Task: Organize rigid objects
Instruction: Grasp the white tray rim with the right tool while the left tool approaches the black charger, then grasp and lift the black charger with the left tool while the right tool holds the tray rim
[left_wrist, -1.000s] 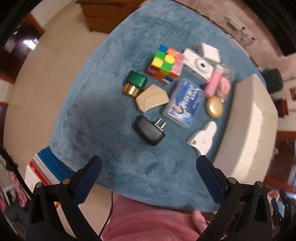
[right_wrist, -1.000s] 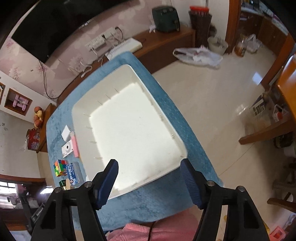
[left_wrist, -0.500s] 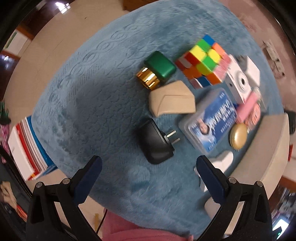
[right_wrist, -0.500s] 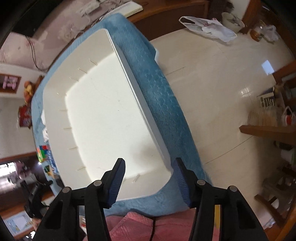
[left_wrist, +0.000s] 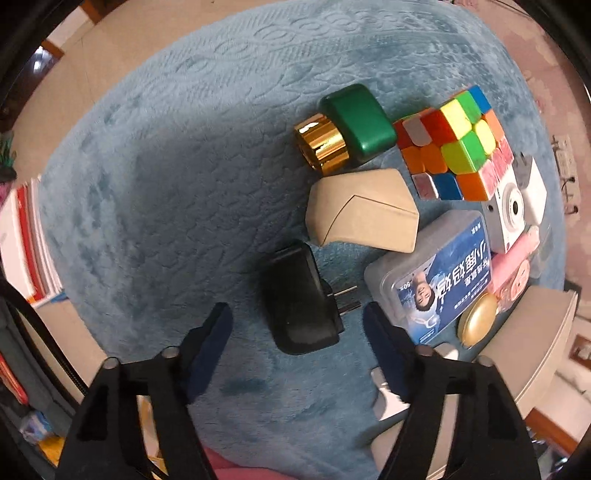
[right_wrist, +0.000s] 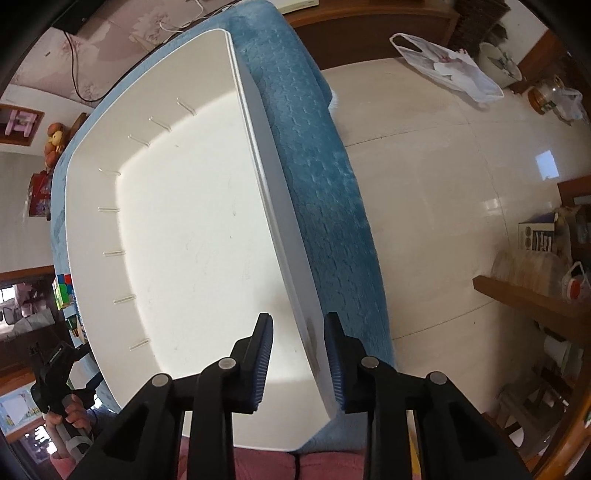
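In the left wrist view my left gripper (left_wrist: 297, 326) is open, its jaws on either side of a black plug adapter (left_wrist: 297, 301) on the blue cloth (left_wrist: 184, 166). Beyond it lie a beige box (left_wrist: 364, 212), a green and gold bottle (left_wrist: 347, 127), a colour cube (left_wrist: 456, 142), a blue card case (left_wrist: 434, 282), a white camera (left_wrist: 511, 210) and a gold compact (left_wrist: 478, 319). In the right wrist view my right gripper (right_wrist: 299, 343) straddles the right rim of the white tray (right_wrist: 284, 206), jaws narrowly apart; contact is unclear.
The tray's corner (left_wrist: 546, 332) stands at the right in the left wrist view. A white object (left_wrist: 388, 395) lies behind my right finger there. Books (left_wrist: 26, 236) lie left of the table. The cloth's edge (right_wrist: 332, 184) drops to a tiled floor (right_wrist: 461, 184).
My left gripper has come down over the plug adapter and its jaws have narrowed. My right gripper has moved to the tray's right rim and its jaws have closed in around it.
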